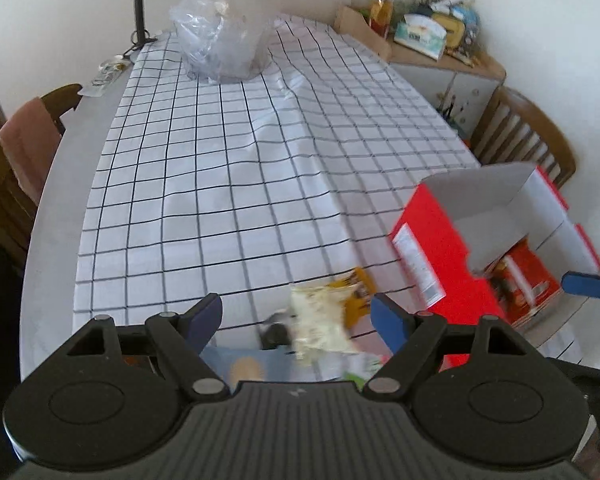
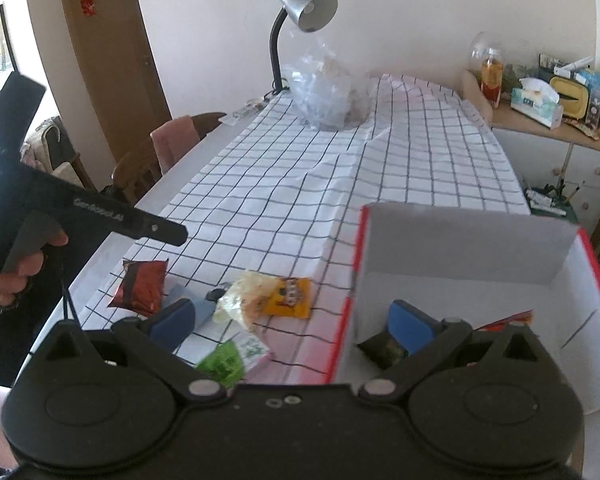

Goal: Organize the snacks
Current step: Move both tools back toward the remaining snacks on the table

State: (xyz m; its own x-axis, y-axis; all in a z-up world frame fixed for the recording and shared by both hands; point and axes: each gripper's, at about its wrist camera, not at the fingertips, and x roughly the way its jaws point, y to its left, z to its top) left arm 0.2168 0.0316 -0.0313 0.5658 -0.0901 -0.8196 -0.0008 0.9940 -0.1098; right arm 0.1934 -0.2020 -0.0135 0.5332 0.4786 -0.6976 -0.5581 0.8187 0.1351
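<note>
My left gripper (image 1: 296, 320) is open and hangs low over a pile of snacks near the table's front edge. Nothing is held. Below its fingers lie a pale packet (image 1: 324, 324), an orange packet (image 1: 356, 292) and a bluish packet (image 1: 240, 364). The open red box (image 1: 440, 248) stands to the right with packets inside. My right gripper (image 2: 292, 324) is open wide and straddles the left wall of the red box (image 2: 348, 320). Its right finger (image 2: 410, 328) is inside, by a dark packet (image 2: 384, 350). A red packet (image 2: 140, 284), a green packet (image 2: 224, 364) and the orange packet (image 2: 288, 296) lie outside.
A checked cloth (image 1: 228, 168) covers the long table. A crumpled clear plastic bag (image 2: 324, 96) and a desk lamp (image 2: 308, 8) stand at the far end. Wooden chairs (image 1: 524, 132) flank the table. A person's hand (image 2: 24, 276) holds the left tool's handle.
</note>
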